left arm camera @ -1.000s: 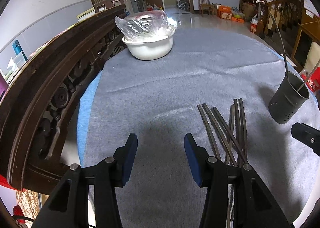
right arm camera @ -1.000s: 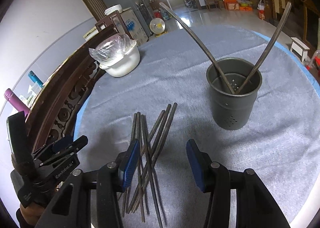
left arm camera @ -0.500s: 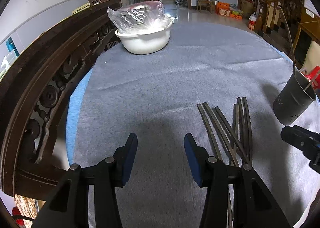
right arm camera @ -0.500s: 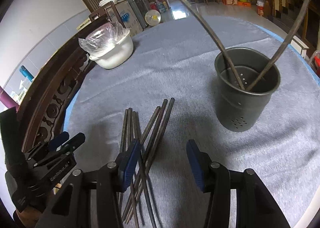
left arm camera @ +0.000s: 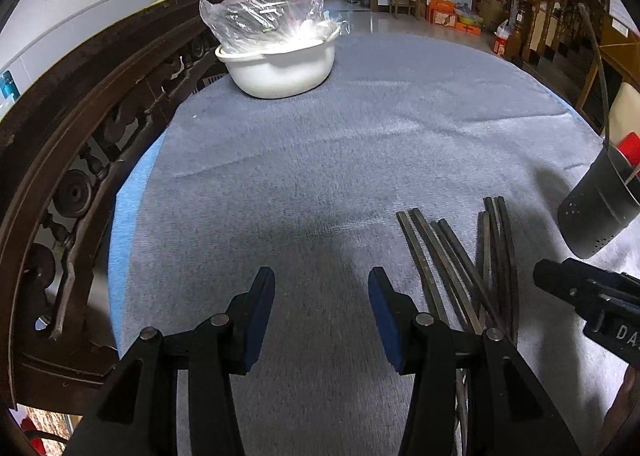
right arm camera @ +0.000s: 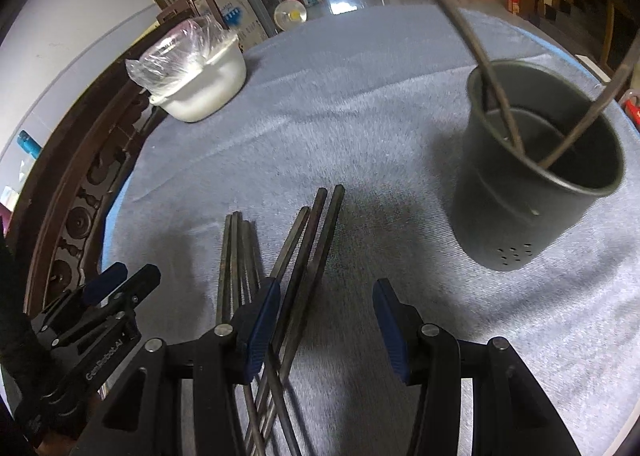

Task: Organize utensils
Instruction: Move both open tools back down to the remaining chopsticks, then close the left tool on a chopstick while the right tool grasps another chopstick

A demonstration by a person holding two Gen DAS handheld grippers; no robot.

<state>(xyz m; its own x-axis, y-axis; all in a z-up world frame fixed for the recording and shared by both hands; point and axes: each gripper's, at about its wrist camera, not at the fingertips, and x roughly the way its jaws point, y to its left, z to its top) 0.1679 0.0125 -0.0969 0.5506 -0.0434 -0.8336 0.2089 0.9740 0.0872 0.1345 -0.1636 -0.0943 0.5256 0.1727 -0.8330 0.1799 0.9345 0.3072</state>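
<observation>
Right wrist view: compared with a second ago, the dark perforated metal holder [right arm camera: 536, 175] and loose dark metal chopsticks [right arm camera: 304, 240] on the grey-clothed table [right arm camera: 360, 103] loom larger, so pickup is likely next. Right gripper [right arm camera: 324, 320] and left gripper [left arm camera: 322, 316] angle downward, half-open, empty.

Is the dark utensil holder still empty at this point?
No: in the right wrist view the utensil holder already has two chopsticks leaning inside it.

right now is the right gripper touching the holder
Apart. The right wrist view shows bare grey cloth between the open right gripper and the holder.
</observation>
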